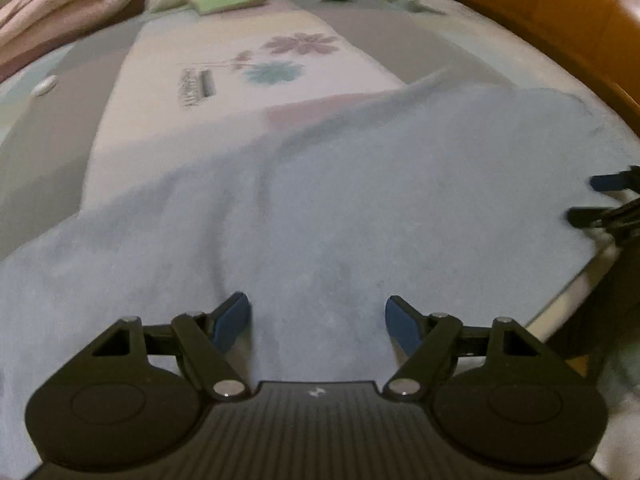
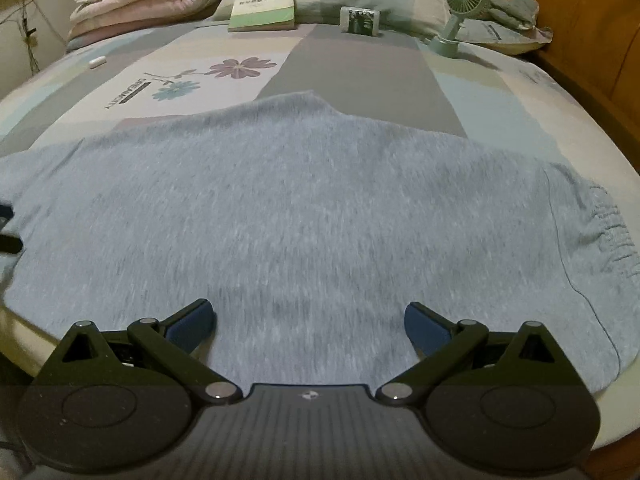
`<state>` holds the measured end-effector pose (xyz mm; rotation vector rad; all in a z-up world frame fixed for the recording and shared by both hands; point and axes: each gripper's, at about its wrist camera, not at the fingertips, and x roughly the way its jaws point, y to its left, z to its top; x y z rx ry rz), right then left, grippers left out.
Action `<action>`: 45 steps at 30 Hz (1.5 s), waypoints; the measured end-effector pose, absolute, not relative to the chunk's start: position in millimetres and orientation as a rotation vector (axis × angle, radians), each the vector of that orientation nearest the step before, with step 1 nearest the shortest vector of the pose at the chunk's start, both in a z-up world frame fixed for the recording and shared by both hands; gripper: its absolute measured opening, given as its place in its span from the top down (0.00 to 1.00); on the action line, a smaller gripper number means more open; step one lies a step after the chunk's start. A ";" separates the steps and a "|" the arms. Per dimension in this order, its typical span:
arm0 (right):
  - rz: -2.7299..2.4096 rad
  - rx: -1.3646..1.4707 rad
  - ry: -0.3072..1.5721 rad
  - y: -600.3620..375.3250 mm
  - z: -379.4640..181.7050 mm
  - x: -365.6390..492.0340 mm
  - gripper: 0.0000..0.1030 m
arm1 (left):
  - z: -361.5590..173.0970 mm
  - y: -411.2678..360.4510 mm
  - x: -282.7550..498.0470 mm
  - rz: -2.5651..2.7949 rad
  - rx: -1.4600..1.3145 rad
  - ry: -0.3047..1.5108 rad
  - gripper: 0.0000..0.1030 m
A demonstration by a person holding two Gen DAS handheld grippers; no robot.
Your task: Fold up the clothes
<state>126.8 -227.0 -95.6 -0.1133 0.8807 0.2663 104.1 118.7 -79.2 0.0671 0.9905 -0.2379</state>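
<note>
Dim, warm indoor light; the left wrist view is motion-blurred, the right sharper, both bowed at the edges

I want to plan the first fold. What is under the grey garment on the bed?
The grey garment lies spread flat on the patchwork bedsheet, which shows all around it, flower print included. The sheet directly beneath is covered, so anything lying there cannot be seen. Nothing lies on top.
</note>
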 end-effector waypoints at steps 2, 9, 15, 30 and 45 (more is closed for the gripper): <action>0.268 -0.107 0.886 -231.1 -94.6 126.5 0.00 | -74.7 128.4 100.5 -0.239 0.040 0.990 0.25; 0.244 -0.129 0.898 -223.1 -93.3 129.0 0.00 | -65.5 141.8 97.6 -0.187 0.043 0.926 0.24; 0.263 -0.136 0.899 -227.0 -93.5 127.6 0.00 | -83.6 148.2 74.3 -0.137 0.203 0.927 0.22; 0.400 -0.249 0.889 -184.8 -83.9 125.1 0.00 | -83.4 200.4 63.4 -0.065 0.130 0.945 0.20; 0.459 -0.224 0.869 -174.9 -76.4 119.4 0.00 | -71.1 168.2 60.3 -0.205 0.148 0.882 0.18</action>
